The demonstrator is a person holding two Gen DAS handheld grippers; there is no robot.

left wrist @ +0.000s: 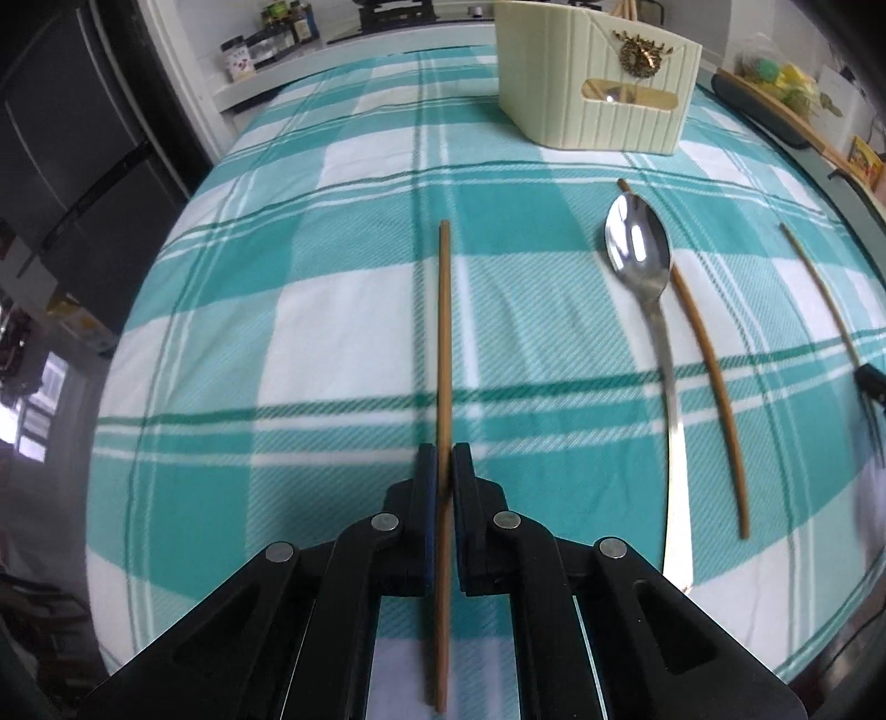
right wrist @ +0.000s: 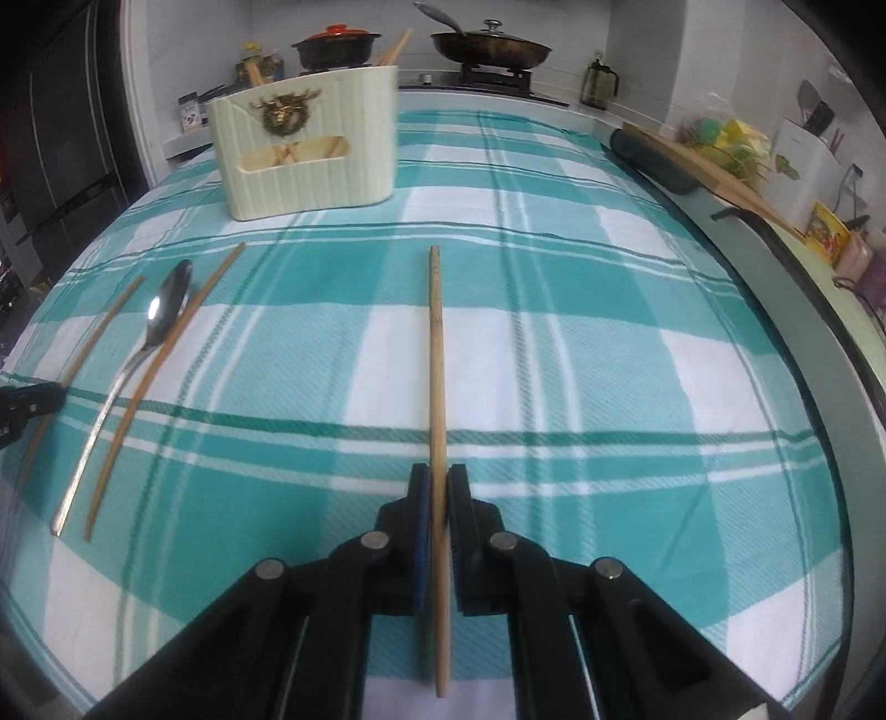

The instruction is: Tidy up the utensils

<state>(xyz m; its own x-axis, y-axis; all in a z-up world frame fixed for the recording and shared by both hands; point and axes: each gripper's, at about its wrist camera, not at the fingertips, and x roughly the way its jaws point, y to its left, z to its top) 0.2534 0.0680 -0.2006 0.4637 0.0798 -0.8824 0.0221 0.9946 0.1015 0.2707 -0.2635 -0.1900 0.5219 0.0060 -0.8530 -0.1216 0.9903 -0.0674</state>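
Note:
My left gripper (left wrist: 443, 451) is shut on a brown chopstick (left wrist: 443, 332) that points away over the teal checked cloth (left wrist: 310, 332). To its right a steel spoon (left wrist: 637, 243) lies beside a loose chopstick (left wrist: 706, 349). In the right wrist view my right gripper (right wrist: 437, 471) is shut on another chopstick (right wrist: 436, 343), held near its lower third. The spoon (right wrist: 166, 310) and the loose chopstick (right wrist: 160, 365) lie at the left of that view. A cream utensil holder (right wrist: 310, 149) with chopsticks in it stands at the back of the table.
Behind the table a stove carries a red-lidded pot (right wrist: 335, 47) and a pan (right wrist: 490, 47), with bottles (right wrist: 260, 61) beside them. The table's right edge (right wrist: 819, 354) curves past a wooden board (right wrist: 720, 177). A dark fridge (left wrist: 66, 166) stands at the left.

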